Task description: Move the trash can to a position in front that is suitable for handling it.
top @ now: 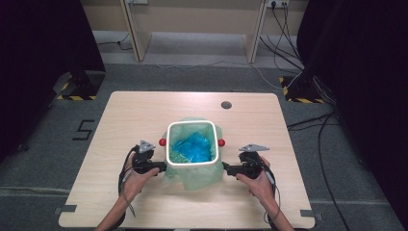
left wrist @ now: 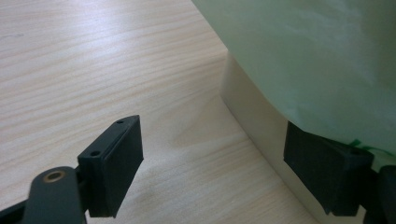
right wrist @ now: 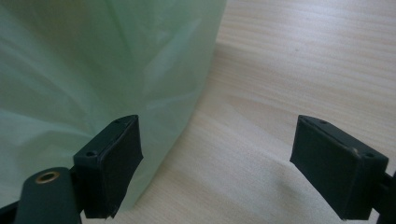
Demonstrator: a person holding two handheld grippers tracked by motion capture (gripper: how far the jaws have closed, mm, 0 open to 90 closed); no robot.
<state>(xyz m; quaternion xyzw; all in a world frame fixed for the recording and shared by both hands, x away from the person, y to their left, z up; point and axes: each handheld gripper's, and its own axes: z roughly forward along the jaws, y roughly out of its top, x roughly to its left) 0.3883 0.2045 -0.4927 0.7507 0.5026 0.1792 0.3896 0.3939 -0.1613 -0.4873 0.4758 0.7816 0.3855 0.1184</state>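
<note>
A white square bin (top: 192,126) stands mid-table, lined with a pale green plastic bag (top: 195,175) whose skirt hangs down outside the rim. Blue material (top: 195,147) lies inside, and a red knob (top: 162,142) sticks out on each side. My left gripper (top: 162,167) is at the bin's near-left corner and is open. In the left gripper view (left wrist: 212,163) one jaw sits under the green bag's (left wrist: 317,60) hanging edge against the bin wall (left wrist: 252,112). My right gripper (top: 225,167) is open at the near-right corner. In the right gripper view (right wrist: 217,163) one jaw is against the bag (right wrist: 93,60).
The wooden table (top: 144,108) has a dark cable hole (top: 226,104) near its far edge. Cables trail on the grey floor at the right (top: 317,130). Black stands sit at both far corners beyond the table.
</note>
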